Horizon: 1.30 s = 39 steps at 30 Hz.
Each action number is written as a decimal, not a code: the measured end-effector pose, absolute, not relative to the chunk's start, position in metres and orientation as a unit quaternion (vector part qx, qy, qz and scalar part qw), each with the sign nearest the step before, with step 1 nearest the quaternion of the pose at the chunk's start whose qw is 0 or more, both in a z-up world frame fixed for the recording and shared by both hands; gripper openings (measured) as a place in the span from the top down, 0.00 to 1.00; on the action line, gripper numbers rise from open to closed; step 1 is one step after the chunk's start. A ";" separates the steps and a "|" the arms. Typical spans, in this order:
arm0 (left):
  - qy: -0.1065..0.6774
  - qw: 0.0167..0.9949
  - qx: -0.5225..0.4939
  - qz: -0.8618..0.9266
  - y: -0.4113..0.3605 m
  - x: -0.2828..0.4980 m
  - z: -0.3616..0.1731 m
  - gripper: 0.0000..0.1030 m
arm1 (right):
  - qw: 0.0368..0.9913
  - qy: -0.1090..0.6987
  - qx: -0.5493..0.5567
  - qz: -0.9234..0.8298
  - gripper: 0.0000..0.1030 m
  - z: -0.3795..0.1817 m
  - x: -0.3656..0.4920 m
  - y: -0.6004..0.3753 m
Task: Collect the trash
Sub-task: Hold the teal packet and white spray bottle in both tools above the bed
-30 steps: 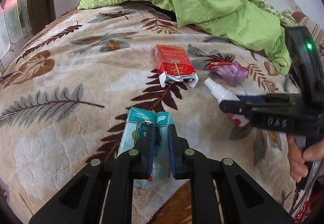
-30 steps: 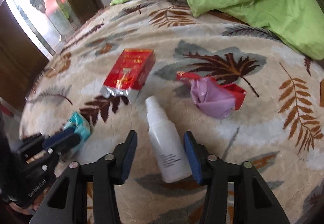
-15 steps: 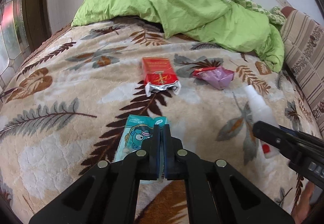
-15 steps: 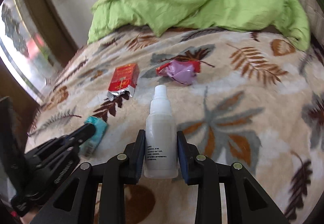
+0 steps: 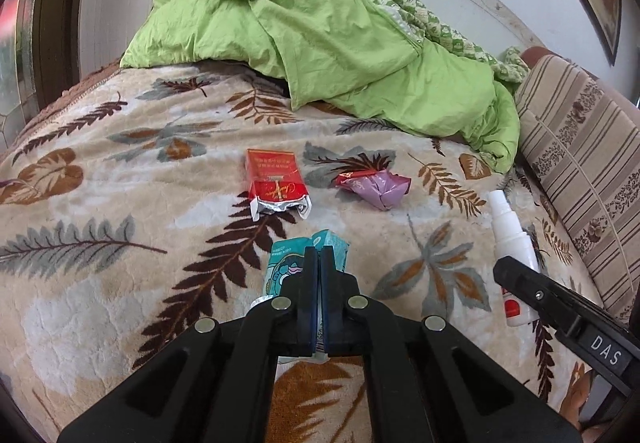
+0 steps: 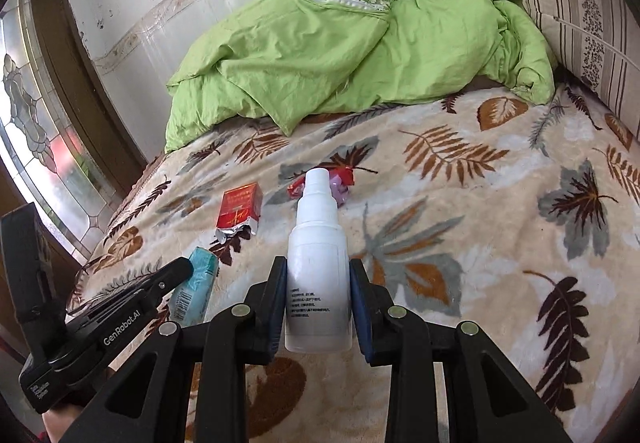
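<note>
Both tools are matte black plastic. The left gripper [image 5: 319, 257] has slim fingers lined with blue pads, and round silver screws sit on its angular linkage arms. The right gripper [image 6: 319, 275] matches: blue pads [image 6: 357, 297], four silver screws. White "GenRobot.AI" lettering marks one body at 8 o'clock; "DAS" marks the other at 4 o'clock.

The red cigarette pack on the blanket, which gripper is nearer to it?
Left. The left gripper sits just in front of the red cigarette pack; the right gripper is off to the side.
</note>
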<state>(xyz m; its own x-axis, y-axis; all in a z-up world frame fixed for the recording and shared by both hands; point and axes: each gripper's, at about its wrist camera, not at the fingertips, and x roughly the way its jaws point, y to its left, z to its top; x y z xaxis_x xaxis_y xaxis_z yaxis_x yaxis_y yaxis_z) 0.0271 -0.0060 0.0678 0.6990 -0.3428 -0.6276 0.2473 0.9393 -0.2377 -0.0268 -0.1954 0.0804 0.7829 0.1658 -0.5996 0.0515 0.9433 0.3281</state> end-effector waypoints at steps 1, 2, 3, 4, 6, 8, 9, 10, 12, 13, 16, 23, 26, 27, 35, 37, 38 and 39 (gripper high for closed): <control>0.351 0.920 -0.068 -0.161 -0.006 0.027 0.069 0.99 | 0.929 0.329 0.165 0.035 0.69 0.080 -0.027 -0.194; 0.349 0.921 -0.067 -0.161 -0.006 0.026 0.070 0.99 | 0.929 0.329 0.164 0.037 0.69 0.079 -0.027 -0.194; 0.346 0.922 -0.065 -0.159 -0.007 0.025 0.071 0.99 | 0.930 0.329 0.161 0.038 0.69 0.079 -0.027 -0.192; 0.344 0.923 -0.061 -0.159 -0.008 0.025 0.071 0.99 | 0.930 0.328 0.158 0.040 0.69 0.079 -0.027 -0.191; 0.341 0.925 -0.057 -0.158 -0.010 0.025 0.072 0.99 | 0.932 0.325 0.157 0.041 0.69 0.080 -0.027 -0.191; 0.336 0.928 -0.047 -0.157 -0.014 0.023 0.073 0.99 | 0.931 0.324 0.160 0.041 0.69 0.080 -0.027 -0.193; 0.331 0.930 -0.038 -0.155 -0.016 0.022 0.074 0.99 | 0.931 0.325 0.162 0.041 0.69 0.079 -0.027 -0.194; 0.326 0.932 -0.029 -0.153 -0.019 0.020 0.076 0.99 | 0.931 0.325 0.163 0.040 0.69 0.079 -0.026 -0.195; 0.319 0.936 -0.012 -0.149 -0.024 0.018 0.077 0.99 | 0.930 0.326 0.166 0.041 0.69 0.078 -0.026 -0.196; 0.316 0.937 -0.004 -0.146 -0.026 0.017 0.077 0.99 | 0.930 0.326 0.166 0.041 0.69 0.078 -0.026 -0.196; 0.309 0.941 0.013 -0.136 -0.029 0.015 0.078 0.99 | 0.930 0.327 0.164 0.044 0.69 0.078 -0.026 -0.194; 0.301 0.948 0.038 -0.096 -0.027 0.016 0.079 0.99 | 0.930 0.325 0.163 0.046 0.69 0.079 -0.027 -0.193; 0.301 0.948 0.041 -0.090 -0.026 0.016 0.078 0.99 | 0.930 0.326 0.164 0.047 0.69 0.079 -0.027 -0.193; 0.302 0.948 0.040 -0.089 -0.025 0.016 0.078 0.99 | 0.930 0.325 0.165 0.047 0.69 0.079 -0.027 -0.193; 0.302 0.948 0.041 -0.089 -0.026 0.016 0.078 0.99 | 0.930 0.324 0.164 0.049 0.69 0.079 -0.028 -0.192; 0.302 0.948 0.041 -0.089 -0.026 0.015 0.078 0.99 | 0.930 0.324 0.164 0.049 0.69 0.079 -0.028 -0.191; 0.301 0.949 0.042 -0.088 -0.026 0.015 0.079 0.99 | 0.930 0.324 0.164 0.050 0.69 0.079 -0.028 -0.191; 0.301 0.949 0.042 -0.089 -0.026 0.016 0.078 0.99 | 0.930 0.325 0.165 0.050 0.69 0.078 -0.028 -0.191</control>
